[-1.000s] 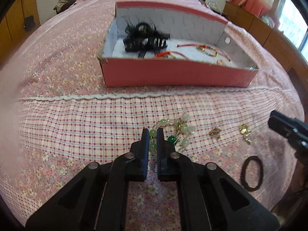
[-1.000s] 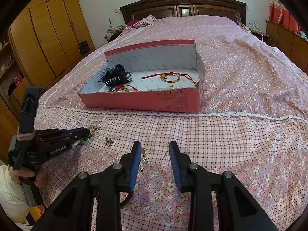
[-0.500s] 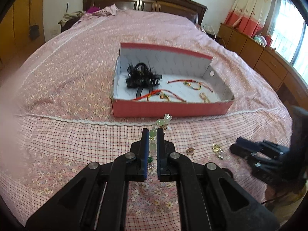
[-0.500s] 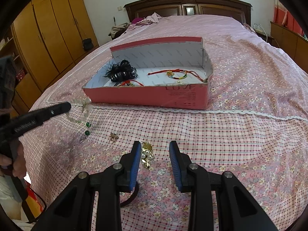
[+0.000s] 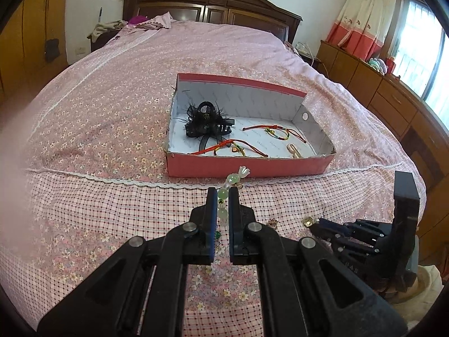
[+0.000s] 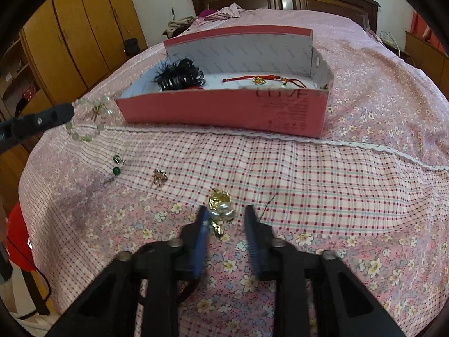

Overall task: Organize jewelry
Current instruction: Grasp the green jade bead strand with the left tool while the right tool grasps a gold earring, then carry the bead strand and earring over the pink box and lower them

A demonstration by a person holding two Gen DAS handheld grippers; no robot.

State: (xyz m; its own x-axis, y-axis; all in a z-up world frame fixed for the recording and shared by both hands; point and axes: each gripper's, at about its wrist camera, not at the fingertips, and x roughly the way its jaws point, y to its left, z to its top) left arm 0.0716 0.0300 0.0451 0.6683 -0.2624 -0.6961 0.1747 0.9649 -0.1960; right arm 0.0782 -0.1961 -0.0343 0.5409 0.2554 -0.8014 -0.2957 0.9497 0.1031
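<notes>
A pink shoebox on the bed holds a black feathered hair clip and red cord bracelets. My left gripper is shut on a pale green bead bracelet, which hangs above the checked cover; from the right wrist view that gripper and the dangling bracelet are at the left. My right gripper is low over the bed, its jaws closing around a gold and pearl brooch that lies between them, with gaps still showing beside it.
Green bead earrings and a small gold piece lie loose on the cover left of the brooch. A black hair tie peeks out under my right gripper. Wooden wardrobes line the left; cabinets stand at the right.
My left gripper rose with the green bracelet, lifting it off the cover. My right gripper sank toward the brooch, which now lies between its fingers.
</notes>
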